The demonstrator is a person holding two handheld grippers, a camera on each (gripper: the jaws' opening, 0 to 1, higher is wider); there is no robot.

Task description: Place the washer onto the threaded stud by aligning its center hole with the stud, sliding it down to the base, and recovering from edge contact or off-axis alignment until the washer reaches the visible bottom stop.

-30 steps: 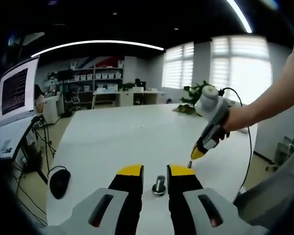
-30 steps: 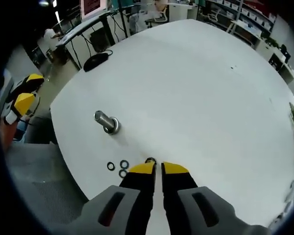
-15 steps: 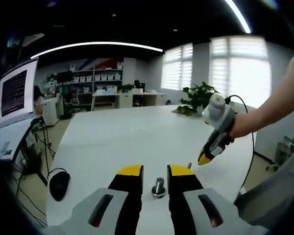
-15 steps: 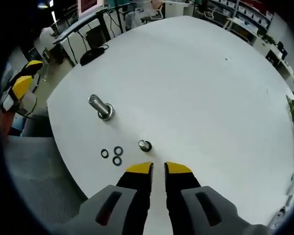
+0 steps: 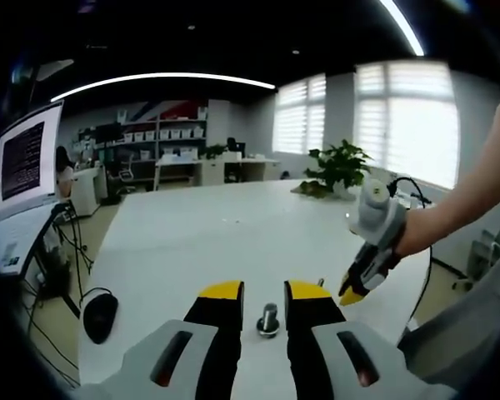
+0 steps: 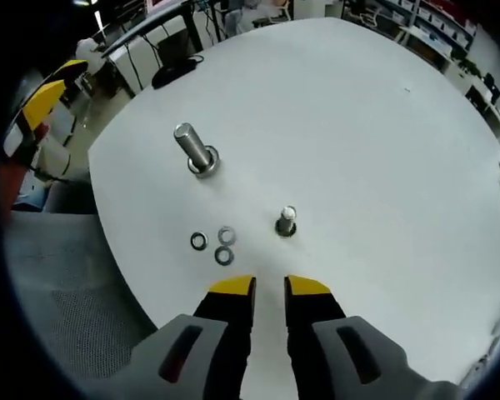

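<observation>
So, no washer is on a stud yet; the job is at the picking-up step. In the right gripper view, three small dark metal ring washers (image 6: 216,246) lie flat on the round white table (image 6: 358,125), a little left of the middle and low in the frame. Two of them touch and one sits just beside. The right gripper (image 6: 268,287), with yellow tips on black fingers, hangs above the table at the bottom of the frame. Its jaws stand a little apart and hold nothing. A short silver threaded stud (image 6: 286,222) stands just above the tips. A bigger silver bolt with a wide round base (image 6: 196,150) stands further up and to the left.

In the left gripper view, the left gripper (image 5: 264,291) has its yellow tips spread on both sides of that bigger bolt (image 5: 268,319), not touching it.

Next, I think the right gripper must go down and left to pinch one washer. The rings are thin and flat, so they may slip. The short stud is close and could get bumped.

A black computer mouse (image 5: 100,303) sits at the table's left edge.
</observation>
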